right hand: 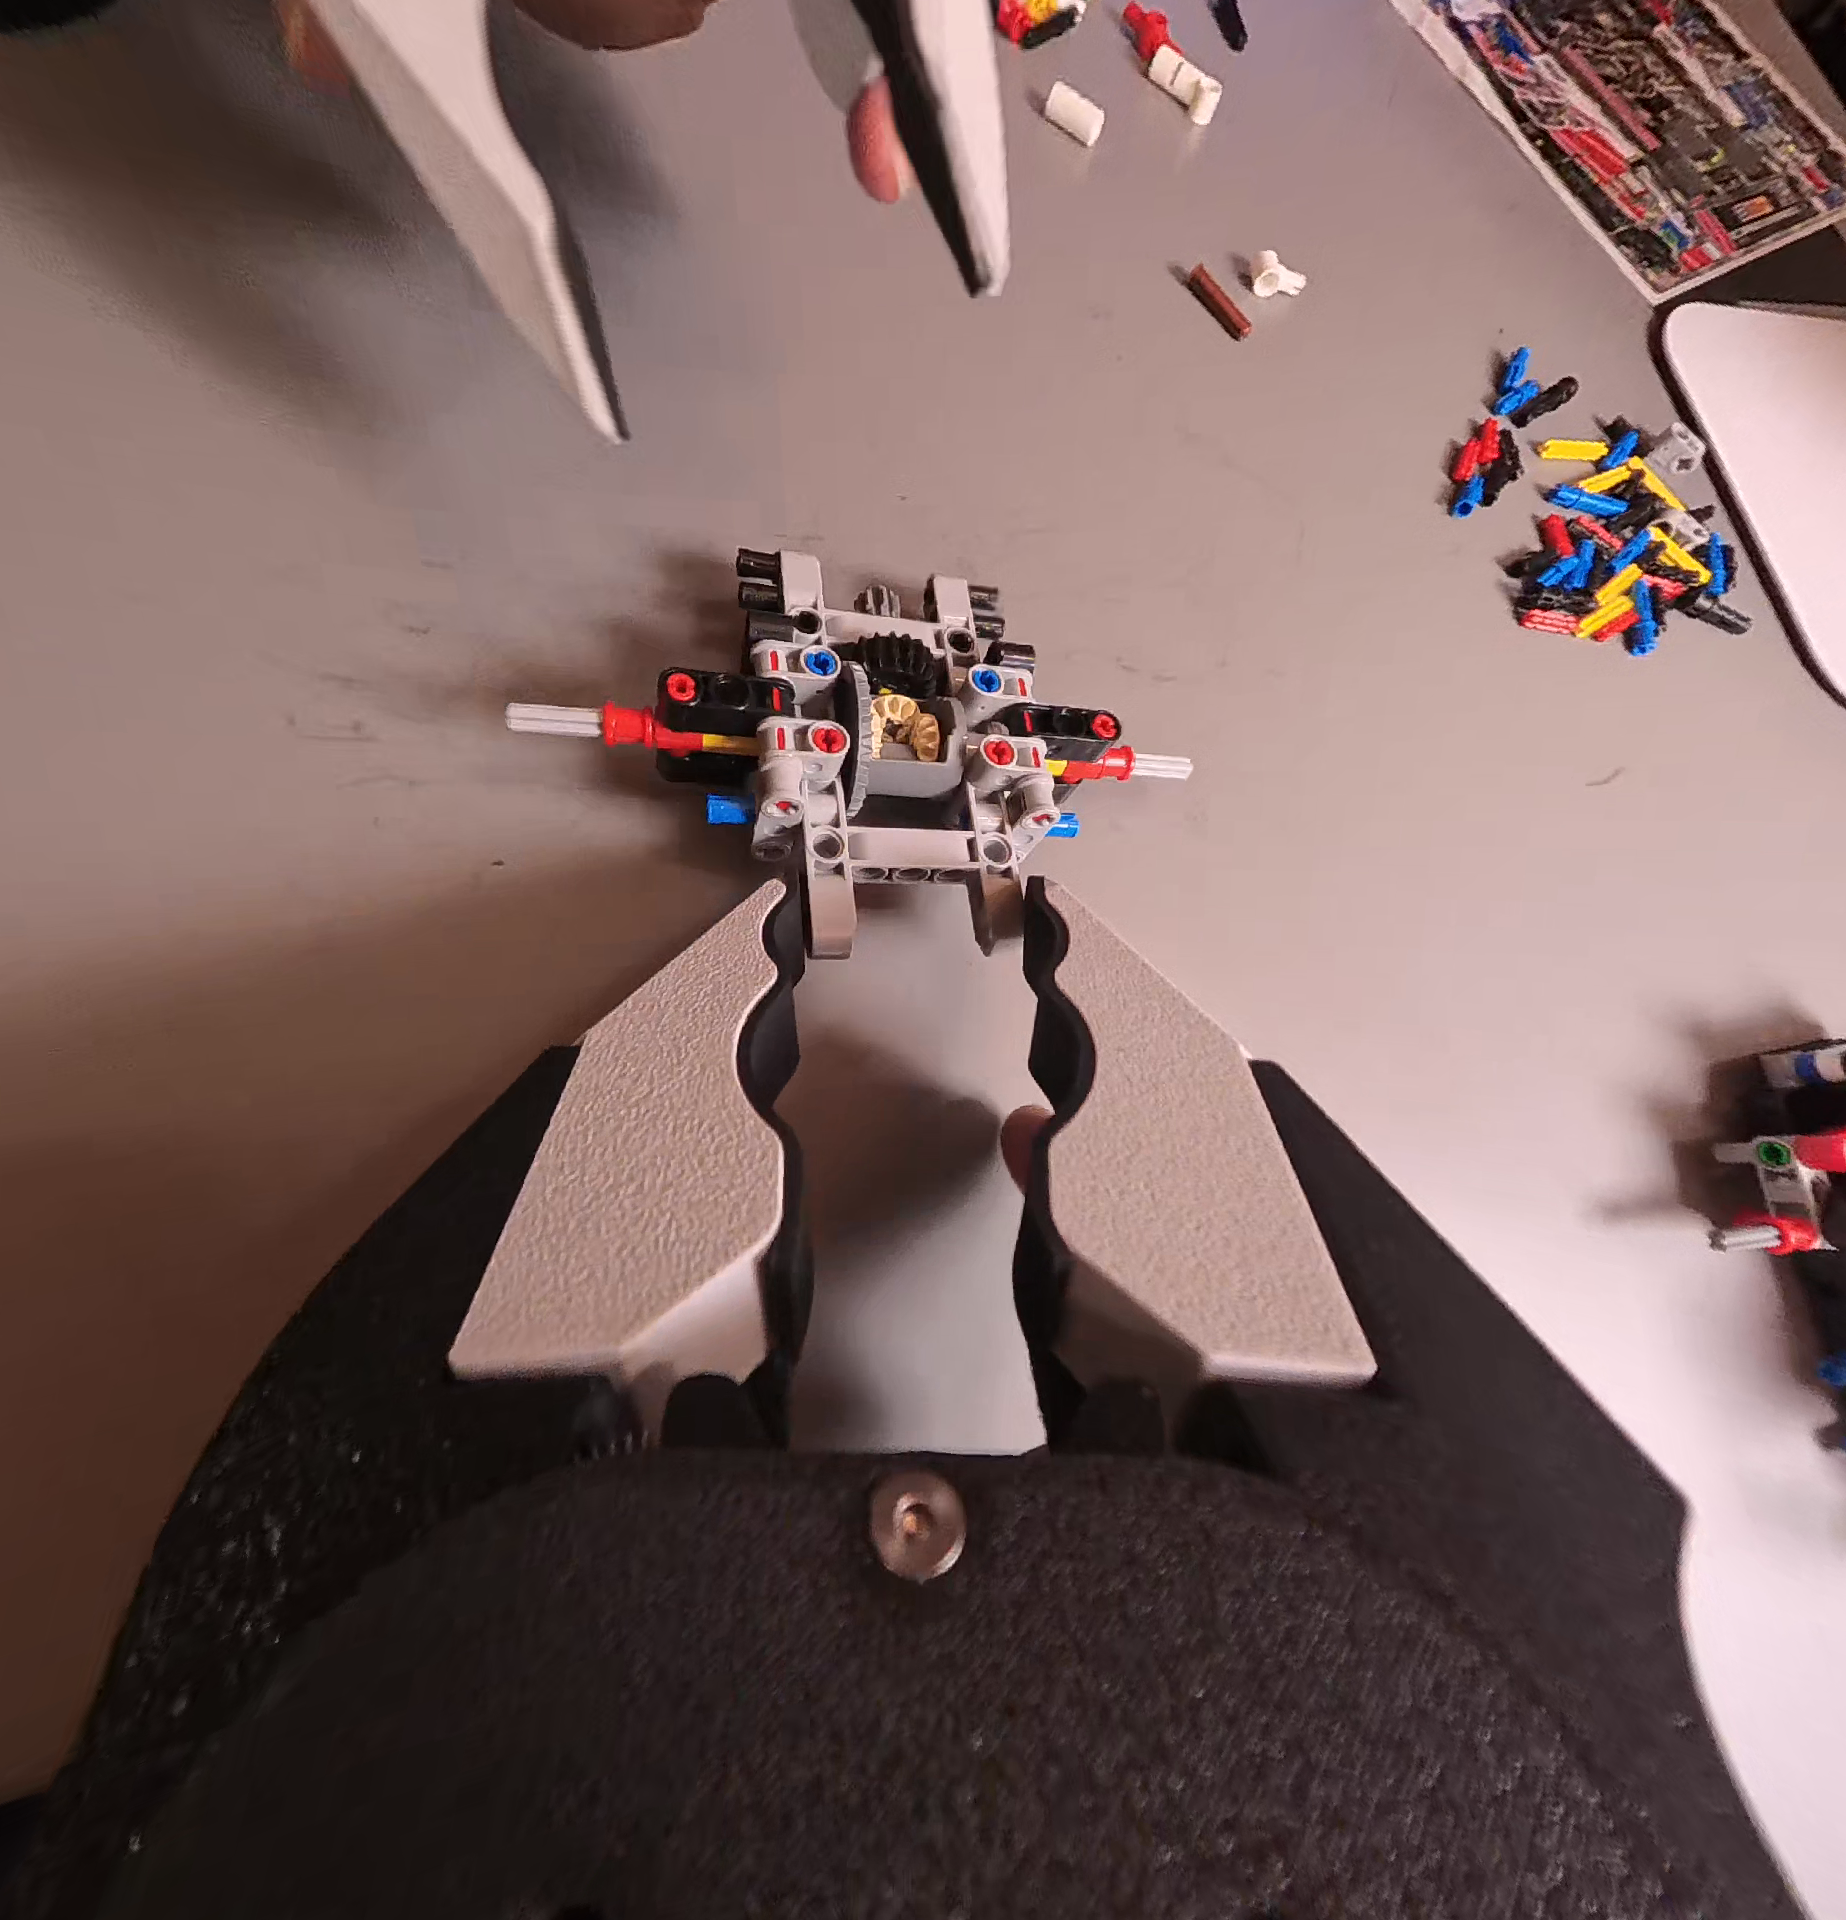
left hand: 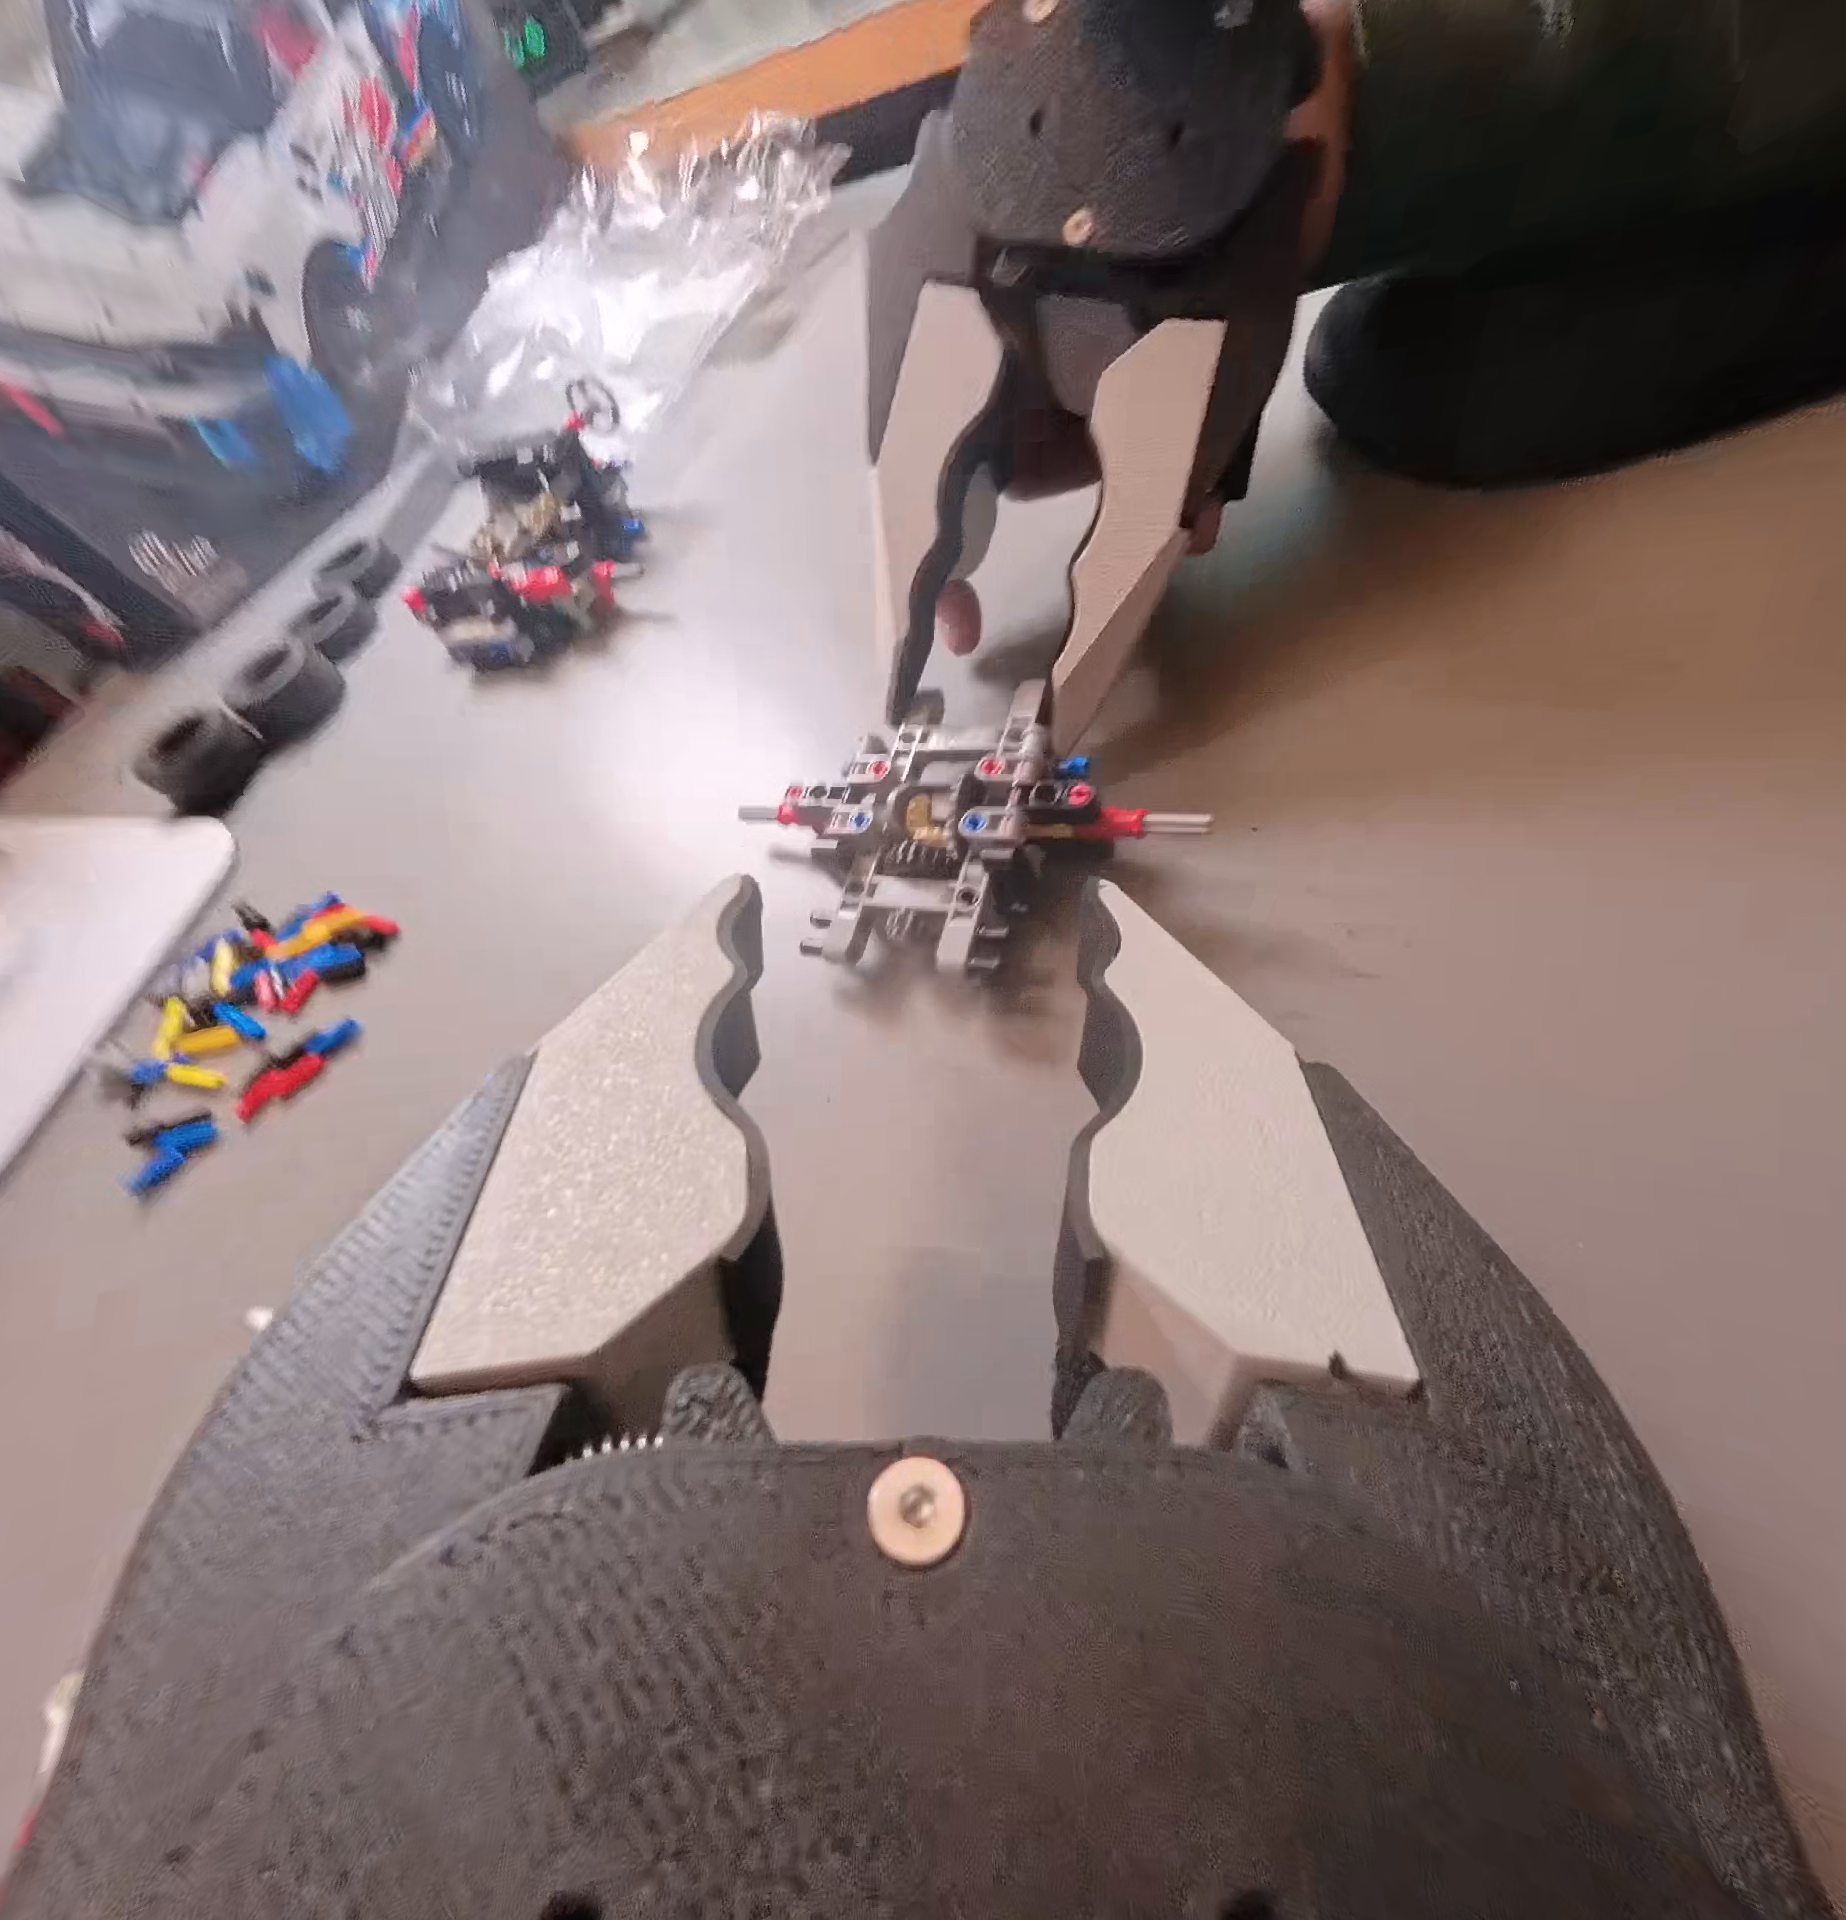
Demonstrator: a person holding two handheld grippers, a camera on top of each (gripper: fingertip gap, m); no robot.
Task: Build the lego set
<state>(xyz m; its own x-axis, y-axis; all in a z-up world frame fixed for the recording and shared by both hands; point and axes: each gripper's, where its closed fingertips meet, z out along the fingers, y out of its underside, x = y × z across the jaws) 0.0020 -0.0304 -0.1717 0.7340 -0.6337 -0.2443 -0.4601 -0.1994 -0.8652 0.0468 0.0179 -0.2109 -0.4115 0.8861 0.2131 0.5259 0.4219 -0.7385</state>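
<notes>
A grey toy-brick gear assembly (right hand: 898,748) with red, blue and black pins and a long axle lies on the grey table (right hand: 275,935). My right gripper (right hand: 908,909) is closed on its two grey end arms, with a pad against the outside of each arm. In the left wrist view the assembly (left hand: 929,831) lies just beyond my left gripper (left hand: 921,899), which is open wide and holds nothing. The right gripper (left hand: 986,717) comes down on the assembly's far end. The left gripper (right hand: 799,358) also shows open at the top of the right wrist view.
A pile of coloured pins (left hand: 244,997) (right hand: 1615,530) lies beside a white board (left hand: 67,935). A second brick assembly (left hand: 529,561), several black tyres (left hand: 264,686) and a clear plastic bag (left hand: 638,239) lie farther off. A brown axle (right hand: 1220,301) and a printed sheet (right hand: 1646,114) lie nearby. My hands' fingertips stand some 8 cm from each other.
</notes>
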